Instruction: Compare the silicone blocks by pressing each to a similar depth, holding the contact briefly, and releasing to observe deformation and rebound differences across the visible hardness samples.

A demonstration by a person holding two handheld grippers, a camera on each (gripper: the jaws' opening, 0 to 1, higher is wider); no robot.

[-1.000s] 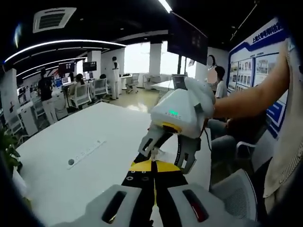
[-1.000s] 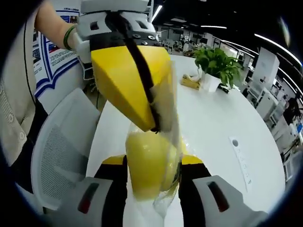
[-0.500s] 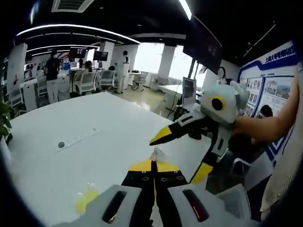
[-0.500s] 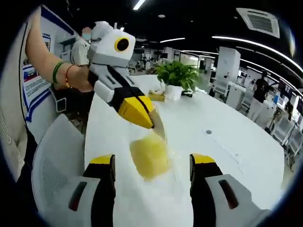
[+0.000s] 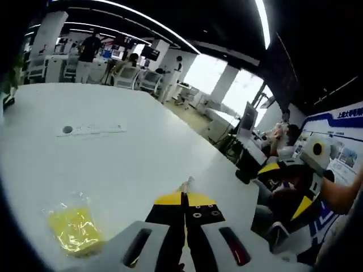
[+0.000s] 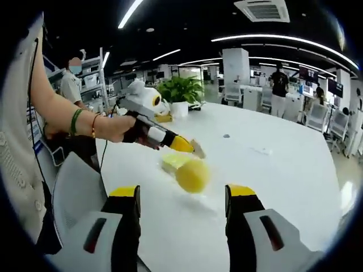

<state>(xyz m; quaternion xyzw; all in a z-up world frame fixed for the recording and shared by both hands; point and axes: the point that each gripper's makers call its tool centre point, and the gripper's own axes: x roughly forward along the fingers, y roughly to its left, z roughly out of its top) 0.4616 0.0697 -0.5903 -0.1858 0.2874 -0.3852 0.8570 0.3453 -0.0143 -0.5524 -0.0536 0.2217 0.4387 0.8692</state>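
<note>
A yellow silicone block (image 5: 74, 229) in a crinkled clear bag lies on the white table (image 5: 125, 164), left of my left gripper (image 5: 184, 195). That gripper is shut, with a small scrap of clear plastic (image 5: 186, 182) pinched at its tip. In the right gripper view the yellow block (image 6: 191, 174) looks blurred on the table, just beyond my open right gripper (image 6: 184, 195), whose fingers hold nothing. The left gripper (image 6: 190, 147), held by a hand with bracelets, points at the block from the left. In the left gripper view the right gripper (image 5: 286, 188) hangs open off the table's right edge.
A potted plant (image 6: 180, 90) stands at the table's far end. A socket strip (image 5: 91, 130) is set into the tabletop. A mesh office chair (image 6: 76, 190) sits at the table's near edge. People and desks fill the background.
The right gripper let go of the yellow block and pulled back. The block now lies on the table. The left gripper stays shut on the plastic scrap, and both grippers have drawn apart.
</note>
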